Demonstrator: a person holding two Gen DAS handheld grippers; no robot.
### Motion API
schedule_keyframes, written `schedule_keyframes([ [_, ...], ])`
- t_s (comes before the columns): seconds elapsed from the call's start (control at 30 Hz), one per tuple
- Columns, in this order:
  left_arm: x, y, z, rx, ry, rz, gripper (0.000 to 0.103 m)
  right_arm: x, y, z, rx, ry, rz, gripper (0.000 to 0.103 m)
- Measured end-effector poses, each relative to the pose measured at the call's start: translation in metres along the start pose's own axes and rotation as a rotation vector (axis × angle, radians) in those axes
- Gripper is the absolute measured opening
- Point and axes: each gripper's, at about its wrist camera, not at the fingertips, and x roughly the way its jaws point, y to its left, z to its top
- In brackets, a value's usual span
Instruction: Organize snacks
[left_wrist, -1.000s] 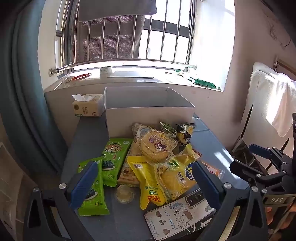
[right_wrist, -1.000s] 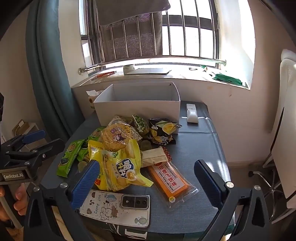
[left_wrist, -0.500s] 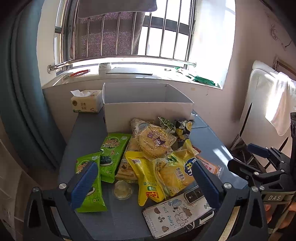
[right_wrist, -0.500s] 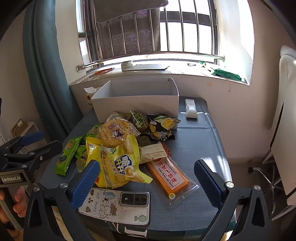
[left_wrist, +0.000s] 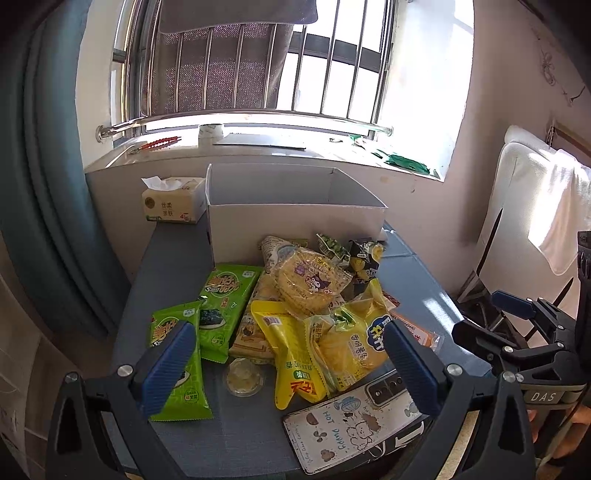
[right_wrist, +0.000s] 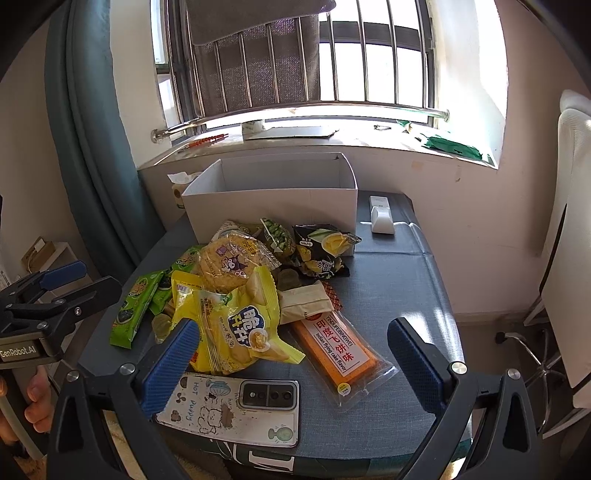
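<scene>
From the left wrist: left gripper (left_wrist: 288, 363) spread wide, gripping nothing, hovering over the near edge of the blue-grey table (left_wrist: 173, 266). Between the fingers, a heap of snacks — two green seaweed packs (left_wrist: 221, 295) on the left, a yellow pouch (left_wrist: 291, 354) and a yellow puffed-snack bag (left_wrist: 354, 343) in the middle, a round rice-cracker pack (left_wrist: 310, 282) on top behind them. Farther off, an open white box (left_wrist: 295, 225) (inside hidden), touching the far side of the heap, with a tissue pack (left_wrist: 171, 205) just left of it. Nearest, a phone (left_wrist: 354, 417) in a cartoon case. At right, the right gripper (left_wrist: 517, 332), also wide. From the right wrist: right gripper (right_wrist: 291, 367) parted wide and gripping nothing above the near edge; orange cake pack (right_wrist: 341, 350) lying flat between the fingers — right of the yellow bag (right_wrist: 240, 332). Black snack bag (right_wrist: 325, 251) near the box (right_wrist: 269, 206); small white device (right_wrist: 380, 218) right of it.
</scene>
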Motion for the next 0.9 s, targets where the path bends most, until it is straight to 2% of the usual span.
schedule_keyframes([
  [0.9, -0.0031, 0.0045, -0.0001, -0.007, 0.000, 0.006, 0.103, -0.0012, 0.0013, -0.0002, -0.005, -0.003, 0.009, 0.103],
])
